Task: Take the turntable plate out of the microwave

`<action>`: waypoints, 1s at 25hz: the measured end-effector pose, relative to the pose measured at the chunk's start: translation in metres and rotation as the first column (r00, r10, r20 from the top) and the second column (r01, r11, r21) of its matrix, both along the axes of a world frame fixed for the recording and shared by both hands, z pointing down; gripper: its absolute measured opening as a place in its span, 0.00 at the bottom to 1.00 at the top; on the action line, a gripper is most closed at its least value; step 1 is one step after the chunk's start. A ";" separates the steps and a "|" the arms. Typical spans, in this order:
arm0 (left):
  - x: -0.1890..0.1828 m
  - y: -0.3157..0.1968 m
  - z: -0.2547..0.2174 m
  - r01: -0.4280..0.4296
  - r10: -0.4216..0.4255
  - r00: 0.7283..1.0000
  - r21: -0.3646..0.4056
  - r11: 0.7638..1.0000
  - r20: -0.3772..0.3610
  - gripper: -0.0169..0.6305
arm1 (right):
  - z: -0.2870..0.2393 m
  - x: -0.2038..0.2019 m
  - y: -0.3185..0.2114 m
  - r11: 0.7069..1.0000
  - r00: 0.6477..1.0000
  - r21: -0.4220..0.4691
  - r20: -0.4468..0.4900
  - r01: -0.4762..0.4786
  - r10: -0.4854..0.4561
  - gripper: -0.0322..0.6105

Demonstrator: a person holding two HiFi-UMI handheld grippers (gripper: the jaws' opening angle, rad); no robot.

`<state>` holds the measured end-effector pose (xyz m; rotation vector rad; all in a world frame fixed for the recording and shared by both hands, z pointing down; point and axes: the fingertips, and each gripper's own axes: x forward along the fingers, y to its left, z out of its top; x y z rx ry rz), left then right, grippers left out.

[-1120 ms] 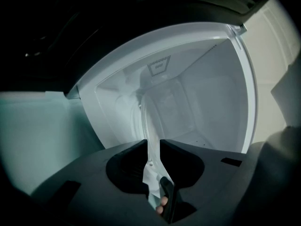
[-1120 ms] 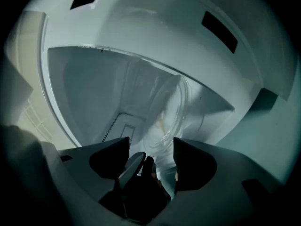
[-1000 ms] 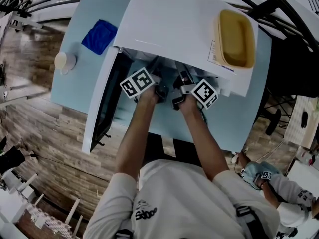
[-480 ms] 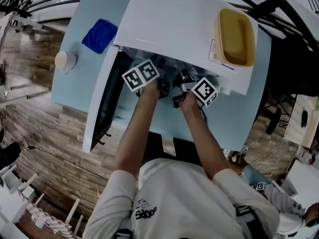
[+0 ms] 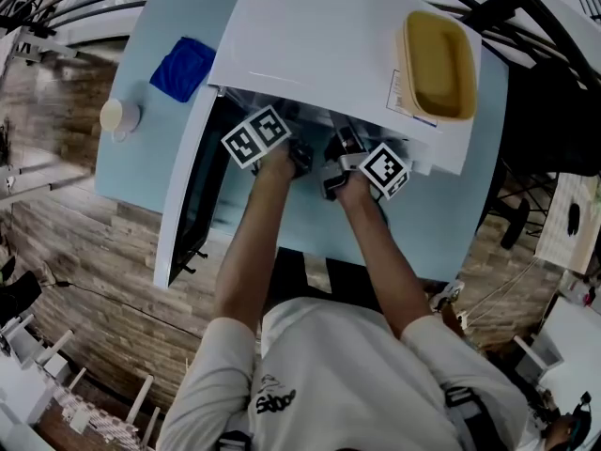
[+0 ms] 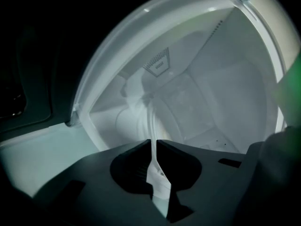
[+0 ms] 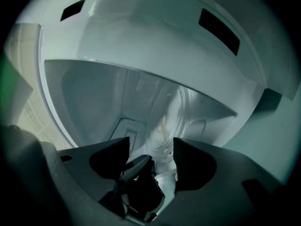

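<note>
Fingers of our left gripper point(image 6: 154, 144) have just been closing onto the near rim of the plate point(image 6: 151, 121) inside the microwave point(image 5: 310, 36), right gripper point(image 7: 151, 147) fingers apart, so we'd lift a touch and slide it out level.

Left tool point(image 6: 153, 142) newly tilted, jaws newly tight on turntable plate point(image 6: 151, 124) rim.

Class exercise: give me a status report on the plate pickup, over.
Left gripper just closed on the plate, at its rim. Right gripper open, holding nothing. Plate inside microwave, door open.
</note>
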<state>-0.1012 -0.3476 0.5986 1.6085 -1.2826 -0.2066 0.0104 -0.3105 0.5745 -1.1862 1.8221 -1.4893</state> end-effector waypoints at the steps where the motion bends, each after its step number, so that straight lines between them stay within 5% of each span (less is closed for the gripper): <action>1: -0.001 0.001 0.001 0.008 -0.008 1.000 -0.005 1.000 -0.014 0.09 | -0.001 -0.001 0.000 1.000 1.000 0.007 0.002 0.000 0.000 0.44; 8: -0.001 0.007 -0.010 0.067 -0.066 0.982 0.001 0.998 -0.179 0.07 | 0.003 -0.008 0.011 1.000 1.000 0.006 0.003 0.021 -0.021 0.44; 17: 0.006 0.021 -0.026 0.068 -0.062 0.969 0.013 0.998 -0.239 0.07 | 0.004 -0.016 0.002 0.998 0.995 0.031 0.087 0.052 -0.055 0.43; 21: 0.010 0.023 -0.039 0.041 -0.024 0.975 0.072 0.997 -0.222 0.07 | 0.009 -0.006 -0.012 1.000 0.989 -0.001 0.150 -0.015 0.015 0.19; 25: 0.012 0.026 -0.038 0.024 -0.005 0.979 0.089 0.996 -0.205 0.07 | 0.009 -0.004 -0.016 0.999 0.972 -0.033 0.230 -0.041 0.048 0.14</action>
